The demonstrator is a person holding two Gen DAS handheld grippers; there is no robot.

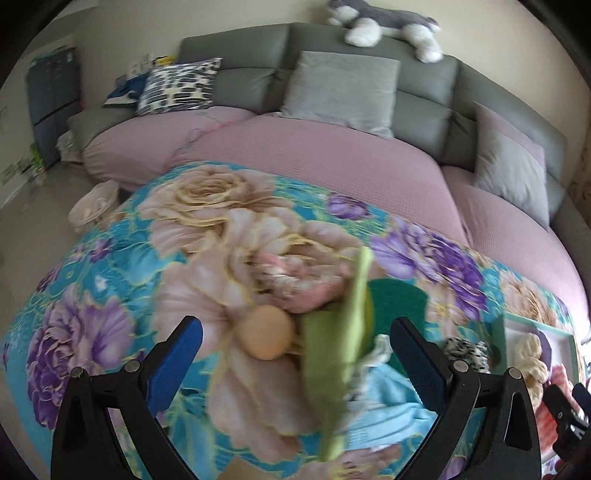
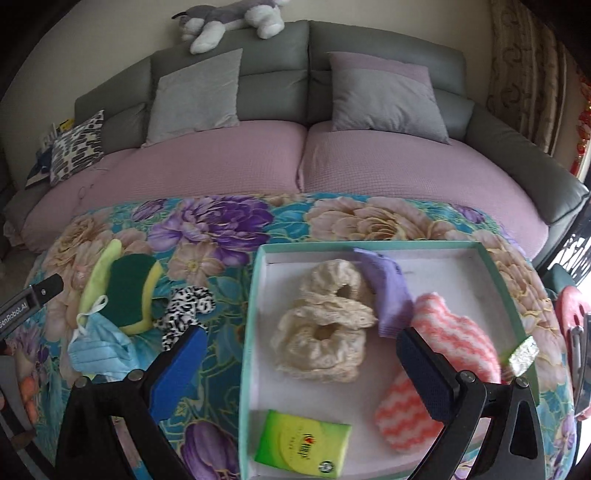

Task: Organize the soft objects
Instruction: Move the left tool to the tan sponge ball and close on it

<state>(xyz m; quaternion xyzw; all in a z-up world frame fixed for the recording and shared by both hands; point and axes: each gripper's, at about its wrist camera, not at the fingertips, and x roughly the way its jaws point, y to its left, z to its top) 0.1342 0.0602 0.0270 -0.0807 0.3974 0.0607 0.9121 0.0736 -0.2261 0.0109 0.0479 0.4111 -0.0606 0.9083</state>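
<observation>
On the floral cloth (image 2: 207,221) lie a green-and-yellow sponge (image 2: 129,291), a pale green cloth (image 1: 332,350), a blue face mask (image 2: 99,350) and a leopard-print scrunchie (image 2: 184,306). A peach ball (image 1: 267,332) and a pink item (image 1: 295,280) show in the left wrist view. My left gripper (image 1: 295,336) is open, low over the ball and green cloth. My right gripper (image 2: 303,343) is open above the teal-rimmed tray (image 2: 255,302), which holds two cream scrunchies (image 2: 325,325), a purple cloth (image 2: 388,291), a pink striped cloth (image 2: 450,332) and a green tissue pack (image 2: 303,446).
A grey sofa (image 2: 273,66) with pink seat covers stands behind the table, with grey cushions (image 2: 195,96) and a patterned cushion (image 2: 77,147). A plush husky (image 2: 229,18) lies on the backrest. A white basket (image 1: 94,203) sits on the floor at left.
</observation>
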